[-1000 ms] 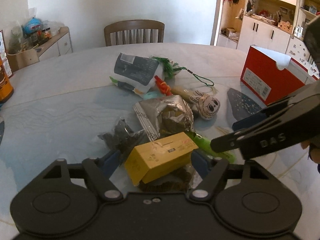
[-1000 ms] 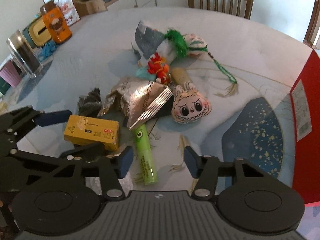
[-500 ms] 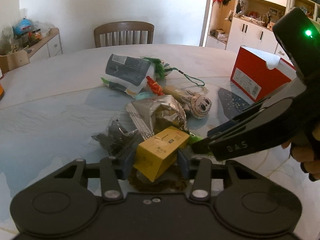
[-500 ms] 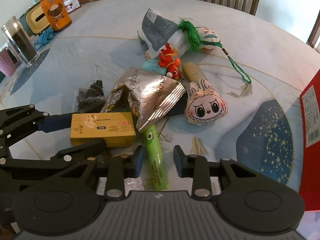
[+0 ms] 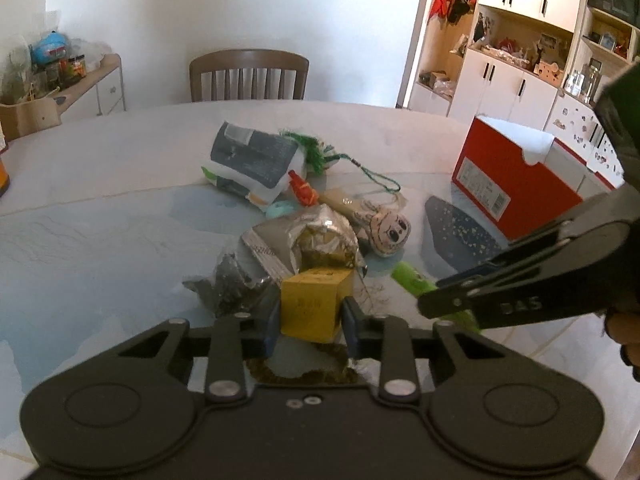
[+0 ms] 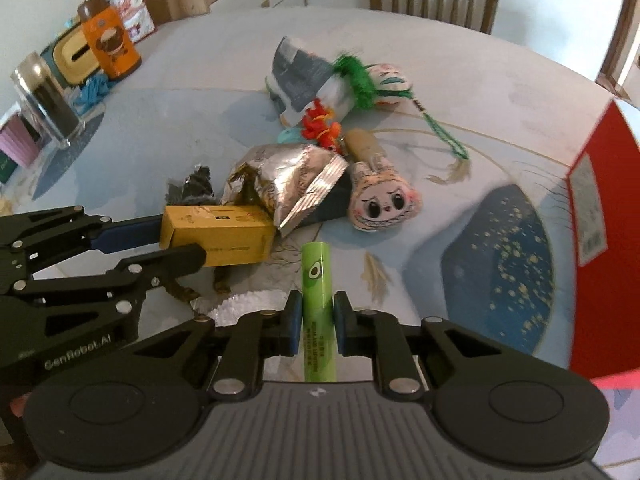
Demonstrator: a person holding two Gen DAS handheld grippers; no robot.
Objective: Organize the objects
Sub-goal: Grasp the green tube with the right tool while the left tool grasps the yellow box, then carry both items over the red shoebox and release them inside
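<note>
**Bench inventory: two items clamped, remainder loose**

Left hand-held gripper [image 5: 307, 322]: fingers closed against both sides of a yellow box [image 5: 314, 304]. In the right wrist view the same gripper [image 6: 176, 246] reached in from the left and gripped the box [image 6: 218, 234] at its near end; the far end lay against a crumpled silver foil bag [image 6: 284, 186].

Right hand-held gripper [image 6: 314, 322]: blue pads pressed on either side of a green tube [image 6: 316, 312] printed with an avocado figure, the tube pointing away from the camera toward the pile. In the left wrist view this gripper [image 5: 448, 296] entered from the right, with the tube [image 5: 416, 286] partly hidden behind it.

Loose on the round bench [image 6: 180, 120], centre:
- foil bag [image 5: 304, 240], torn open;
- dark crinkled packet [image 6: 192, 186], just left of the foil bag;
- plush doll head with rabbit ears [image 6: 380, 200], right of the foil bag;
- grey-and-white pouch [image 6: 304, 76], farther back, with a green tassel [image 6: 354, 76] lying against it;
- small red-orange toy [image 6: 320, 126], between pouch and foil bag.

Red box [image 5: 516, 184]: at the bench's right side, well apart from the pile.

Bench, left edge: orange container [image 6: 110, 46] and a clear jar [image 6: 48, 106].

Wooden chair [image 5: 248, 76]: behind the bench.
</note>
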